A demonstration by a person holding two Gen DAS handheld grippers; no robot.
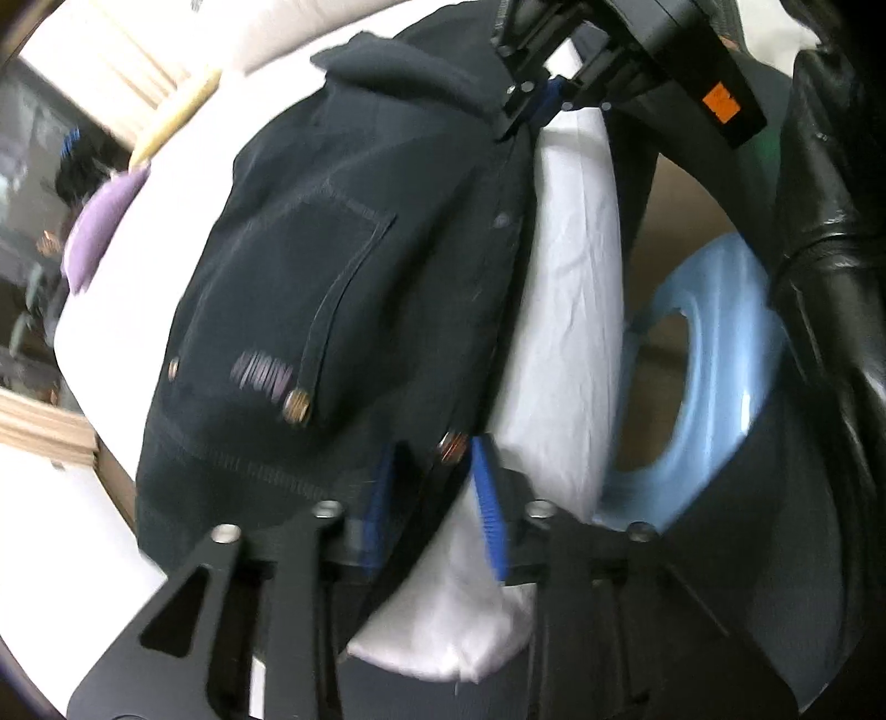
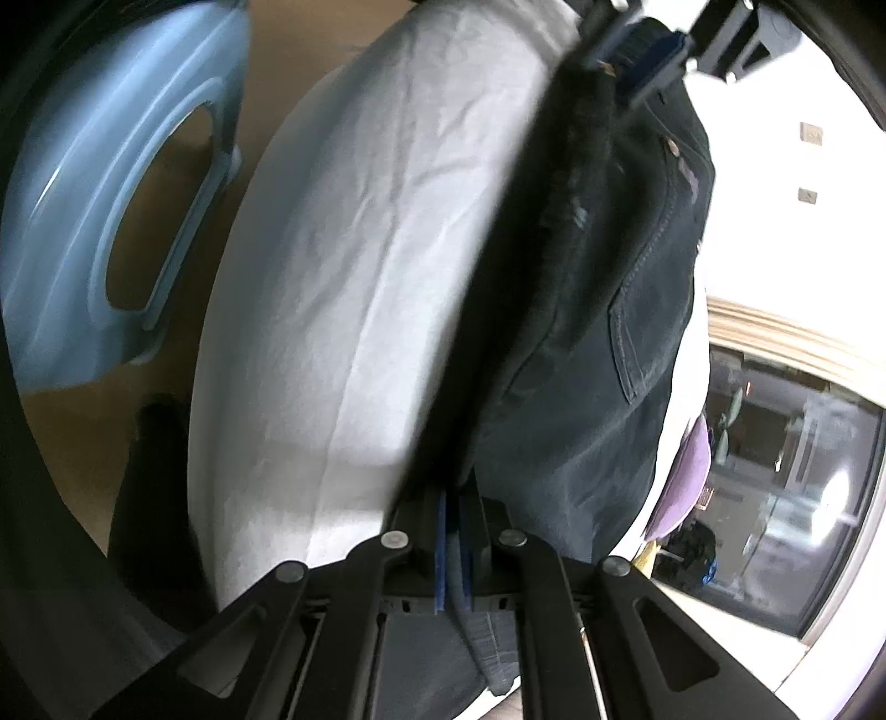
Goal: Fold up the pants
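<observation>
Dark navy pants (image 1: 332, 288) with a back pocket and metal rivets hang stretched between my two grippers above a white bed (image 1: 565, 310). My left gripper (image 1: 432, 498) is shut on one end of the waistband. My right gripper (image 1: 540, 102) shows at the top of the left wrist view, shut on the other end. In the right wrist view my right gripper (image 2: 457, 545) clamps the dark fabric (image 2: 581, 310) between its blue pads, and my left gripper (image 2: 645, 50) shows at the top, holding the far end.
A light blue plastic stool (image 1: 714, 354) stands on the brown floor beside the bed; it also shows in the right wrist view (image 2: 111, 221). A purple cushion (image 1: 102, 221) lies on the bed. A dark window (image 2: 786, 487) is to the side.
</observation>
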